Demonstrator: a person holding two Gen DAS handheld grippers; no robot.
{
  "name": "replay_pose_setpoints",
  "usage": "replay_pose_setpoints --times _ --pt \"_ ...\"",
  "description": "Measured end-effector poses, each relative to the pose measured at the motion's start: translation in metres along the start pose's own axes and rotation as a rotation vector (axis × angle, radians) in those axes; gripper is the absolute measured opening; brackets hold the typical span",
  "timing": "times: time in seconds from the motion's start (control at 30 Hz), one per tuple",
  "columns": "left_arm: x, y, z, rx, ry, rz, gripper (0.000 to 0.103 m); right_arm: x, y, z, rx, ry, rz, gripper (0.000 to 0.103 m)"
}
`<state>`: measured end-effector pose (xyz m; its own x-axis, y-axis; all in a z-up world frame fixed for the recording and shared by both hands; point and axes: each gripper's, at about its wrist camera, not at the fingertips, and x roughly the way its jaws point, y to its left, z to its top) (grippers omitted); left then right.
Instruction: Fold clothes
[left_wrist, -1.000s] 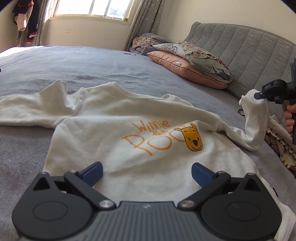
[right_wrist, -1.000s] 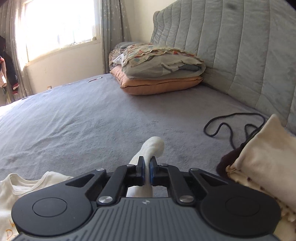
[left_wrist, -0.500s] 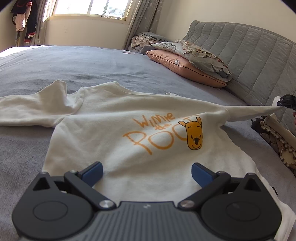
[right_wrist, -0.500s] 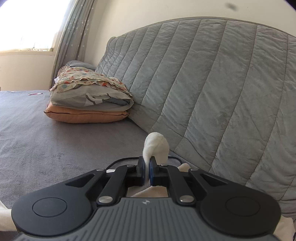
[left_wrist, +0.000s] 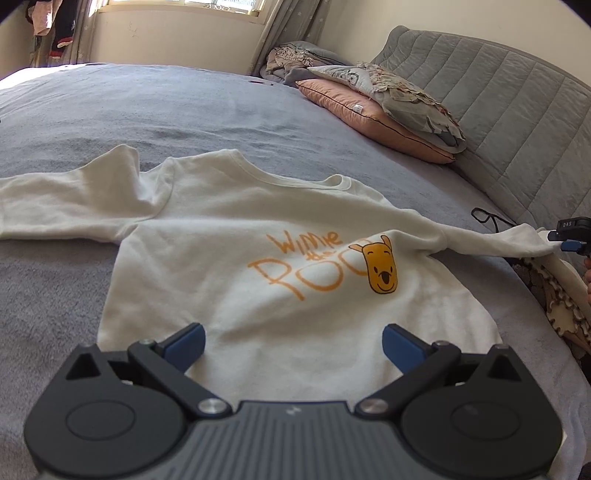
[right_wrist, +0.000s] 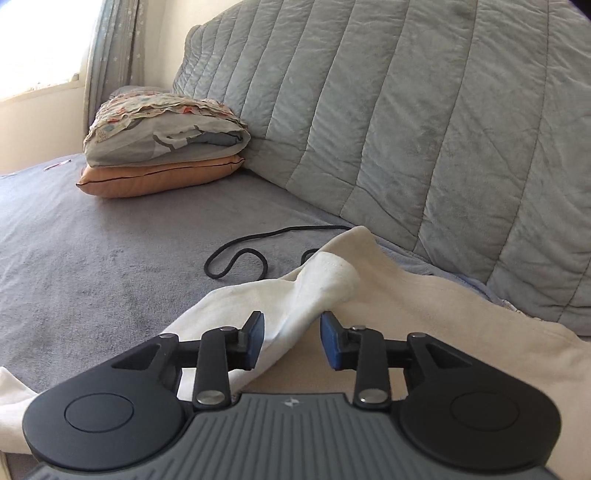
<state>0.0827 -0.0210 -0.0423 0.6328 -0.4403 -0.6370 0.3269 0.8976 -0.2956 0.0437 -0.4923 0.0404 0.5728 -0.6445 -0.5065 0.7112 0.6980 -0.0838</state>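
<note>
- The bed (left_wrist: 184, 103) carries a white shirt (left_wrist: 258, 221), which lies flat with its print up, in the middle of the grey cover, well apart from the pillows (left_wrist: 384, 107) at the headboard (right_wrist: 406, 129).
- Relative to the shirt, a beige cloth (right_wrist: 443, 314) lies just beside its right sleeve, and a black cord (right_wrist: 236, 258) lies a little beyond that, toward the headboard.
- No fold is made in the shirt yet, as far as I can see: the body is spread open and both sleeves point outward.
- The left sleeve (left_wrist: 55, 195) lies a bit wrinkled; the right sleeve (right_wrist: 295, 295) is pulled out straight, and its end rests partly on the beige cloth.
- The left tool (left_wrist: 291, 343) hovers at the hem of the shirt, its jaws wide, with nothing between them.
- The right tool (right_wrist: 291, 339) is at the end of the right sleeve; its jaws are opening and the sleeve lies between them, no longer pressed.
- I judge this as the spreading step, nearly finished; all the folding of sleeves and body is left.
</note>
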Motion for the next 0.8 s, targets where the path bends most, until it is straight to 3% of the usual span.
replay_pose_setpoints --times 0.17,0.3,0.43,0.63,0.8 --pt "-0.011 0.021 0.029 0.036 -0.039 0.026 0.102 -0.027 0.014 0.009 -0.011 -0.012 0.116 0.038" --pt "-0.006 0.05 0.062 0.044 -0.077 0.039 0.101 -0.039 0.041 0.015 -0.043 -0.011 0.283 0.039" --pt "0.014 0.075 0.101 0.084 -0.093 0.048 0.093 -0.039 0.086 0.012 -0.103 0.024 0.477 0.039" --pt "0.045 0.094 0.138 0.137 -0.092 -0.027 0.09 -0.026 0.16 0.001 -0.259 0.085 0.698 0.039" --pt "0.077 0.103 0.151 0.173 -0.052 -0.053 0.084 -0.005 0.213 -0.01 -0.357 0.139 0.806 0.039"
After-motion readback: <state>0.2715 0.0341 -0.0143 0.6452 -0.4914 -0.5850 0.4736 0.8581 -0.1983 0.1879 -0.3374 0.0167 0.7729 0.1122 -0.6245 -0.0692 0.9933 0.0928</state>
